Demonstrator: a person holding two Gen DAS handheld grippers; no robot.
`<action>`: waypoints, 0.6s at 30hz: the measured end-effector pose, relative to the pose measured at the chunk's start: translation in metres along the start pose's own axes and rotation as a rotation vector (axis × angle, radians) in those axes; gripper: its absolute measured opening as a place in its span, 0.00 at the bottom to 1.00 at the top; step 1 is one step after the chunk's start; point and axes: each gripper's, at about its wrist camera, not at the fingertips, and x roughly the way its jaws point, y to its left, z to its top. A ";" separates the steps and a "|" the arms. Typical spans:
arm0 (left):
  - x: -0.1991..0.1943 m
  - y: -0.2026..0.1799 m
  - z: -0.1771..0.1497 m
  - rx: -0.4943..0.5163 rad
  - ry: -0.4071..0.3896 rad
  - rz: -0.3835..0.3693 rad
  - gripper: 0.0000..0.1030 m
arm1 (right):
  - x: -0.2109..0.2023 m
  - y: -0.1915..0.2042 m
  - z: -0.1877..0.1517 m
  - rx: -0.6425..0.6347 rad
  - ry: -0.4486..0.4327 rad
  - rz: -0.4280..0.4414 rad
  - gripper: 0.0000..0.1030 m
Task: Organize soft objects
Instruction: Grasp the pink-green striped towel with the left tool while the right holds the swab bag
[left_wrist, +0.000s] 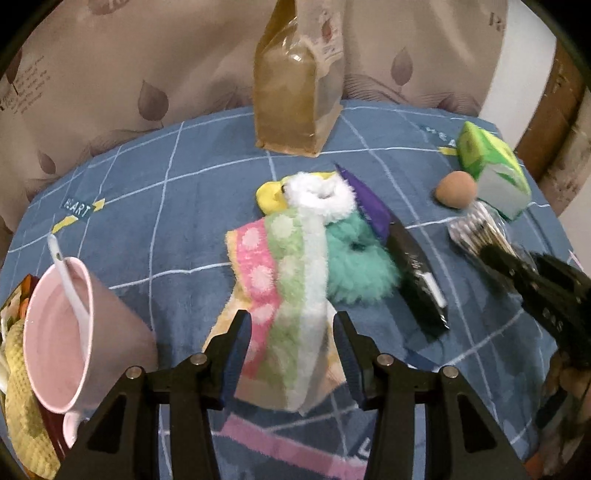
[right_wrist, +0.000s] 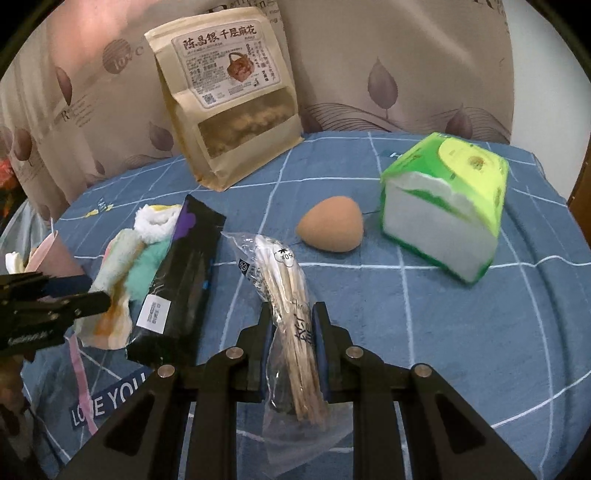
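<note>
Here the right tool (right_wrist: 291, 325) clamps a swab packet (right_wrist: 288, 295) near "LOVE YOU" lettering (right_wrist: 107, 402); the left tool (left_wrist: 291, 332) gapes.

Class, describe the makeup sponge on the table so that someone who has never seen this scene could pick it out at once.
Find the blue checked cloth covering the table, then the green tissue pack on it. Just left of that pack, in the right wrist view, lies the makeup sponge. It is the only plain tan, egg-shaped thing; its neighbours are boxy or wrapped in plastic.
</note>
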 end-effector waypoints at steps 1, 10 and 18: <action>0.003 0.001 0.001 -0.008 0.004 0.009 0.45 | 0.000 0.000 -0.002 -0.004 -0.006 -0.002 0.18; 0.012 0.003 0.005 -0.032 -0.005 -0.005 0.20 | 0.005 -0.001 -0.007 0.000 -0.021 0.016 0.18; 0.000 0.002 0.004 -0.004 -0.021 0.008 0.16 | 0.005 -0.002 -0.008 0.003 -0.017 0.020 0.19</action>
